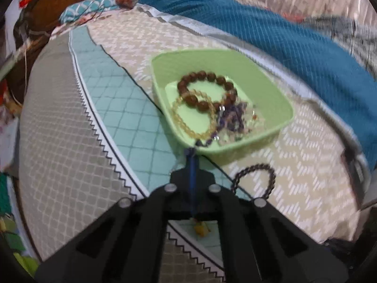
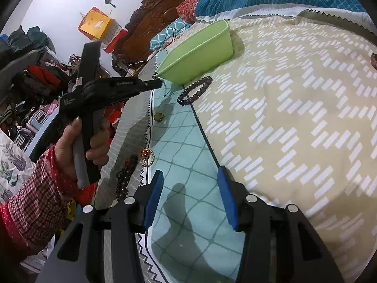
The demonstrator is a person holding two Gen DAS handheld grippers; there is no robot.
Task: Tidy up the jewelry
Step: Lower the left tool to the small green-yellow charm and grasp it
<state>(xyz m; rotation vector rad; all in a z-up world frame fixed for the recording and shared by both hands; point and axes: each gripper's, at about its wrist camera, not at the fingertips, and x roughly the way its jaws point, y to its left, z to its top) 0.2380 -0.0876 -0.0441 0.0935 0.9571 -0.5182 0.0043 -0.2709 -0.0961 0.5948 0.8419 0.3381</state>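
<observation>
Your work surface was a bed spread with a patchwork quilt [image 2: 294,108] of beige, teal and grey panels, a blue blanket [image 1: 294,40] bunched along its far side and a carved wooden headboard [image 2: 162,7] beyond. On the beige panel sat a light green tray [image 1: 278,99] holding a brown bead bracelet [image 1: 207,89], a yellow bead bracelet [image 1: 195,122] and a tangle of purple and clear beads [image 1: 233,118]. Your left gripper [image 1: 192,162] hovered at the tray's near corner, its blue pads pressed together; a thin purple strand ran from the tips up over the rim, though blur hid whether it was truly pinched. A dark bead bracelet [image 1: 255,179] lay on the quilt just beside the tray. Your right gripper [image 2: 189,195] hung over the teal panel with its fingers spread wide, holding nothing. Near the grey panel's edge lay a gold ring [image 2: 148,157] and a string of dark beads [image 2: 123,181].
</observation>
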